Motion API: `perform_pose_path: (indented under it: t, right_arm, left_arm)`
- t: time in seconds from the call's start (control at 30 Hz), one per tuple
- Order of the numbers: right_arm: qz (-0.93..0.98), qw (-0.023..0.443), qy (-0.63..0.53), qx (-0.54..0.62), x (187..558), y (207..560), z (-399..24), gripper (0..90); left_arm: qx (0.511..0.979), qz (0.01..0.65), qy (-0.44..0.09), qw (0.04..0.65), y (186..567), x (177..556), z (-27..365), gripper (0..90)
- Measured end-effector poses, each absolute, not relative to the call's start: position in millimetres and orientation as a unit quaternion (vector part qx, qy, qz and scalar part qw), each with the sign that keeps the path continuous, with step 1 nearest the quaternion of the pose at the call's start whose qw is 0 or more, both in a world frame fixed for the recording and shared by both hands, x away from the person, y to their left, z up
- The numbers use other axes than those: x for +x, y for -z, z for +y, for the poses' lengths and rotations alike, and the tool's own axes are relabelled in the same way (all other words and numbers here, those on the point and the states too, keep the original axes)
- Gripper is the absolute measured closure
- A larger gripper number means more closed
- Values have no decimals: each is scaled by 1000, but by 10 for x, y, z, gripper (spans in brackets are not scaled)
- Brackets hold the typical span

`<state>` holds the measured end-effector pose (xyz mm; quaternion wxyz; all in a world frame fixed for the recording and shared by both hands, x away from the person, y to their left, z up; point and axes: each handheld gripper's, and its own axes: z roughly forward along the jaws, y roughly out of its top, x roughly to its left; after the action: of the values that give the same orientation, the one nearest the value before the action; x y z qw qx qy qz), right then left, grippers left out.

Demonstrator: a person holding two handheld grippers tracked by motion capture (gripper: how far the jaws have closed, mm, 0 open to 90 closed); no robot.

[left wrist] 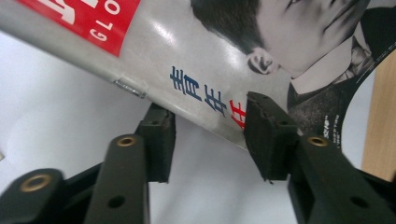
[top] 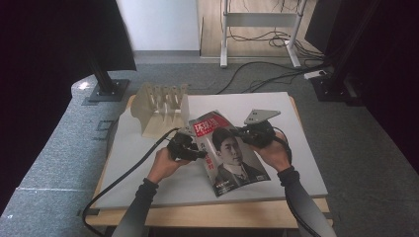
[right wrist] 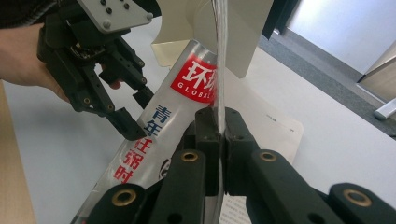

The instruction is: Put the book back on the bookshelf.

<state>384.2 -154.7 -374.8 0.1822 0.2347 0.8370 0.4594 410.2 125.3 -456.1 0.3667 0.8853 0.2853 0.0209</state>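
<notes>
White tabletop (top: pixel 296 163) on wooden table, pale wood edge (top: pixel 222 217) showing along near side. Grey carpet floor around it. Wooden slotted rack (top: pixel 160 109) stands on tabletop at far left corner, beyond left gripper (top: pixel 200 154). Magazine (top: pixel 230 153) between both grippers, cover up, its near end seeming to rest on tabletop, far end raised. Right gripper (top: pixel 242 132) at magazine's far right edge. Bare white surface right of right gripper.
</notes>
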Motion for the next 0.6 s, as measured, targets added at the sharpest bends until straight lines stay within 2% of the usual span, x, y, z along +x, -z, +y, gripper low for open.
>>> perform_pose_path:
  t: [0.13,0.33,0.6]
  right_arm:
    - [838,185,-455,238,3855,3755,-1556,859]
    - [834,188,-456,247,3881,3739,-1599,859]
    - [829,193,-452,267,3975,3697,-1658,852]
  left_arm:
    - [879,294,-8,375,4510,4113,1260,630]
    - [874,297,-3,385,4422,4117,1299,687]
    - [881,284,-48,375,4151,4061,1316,754]
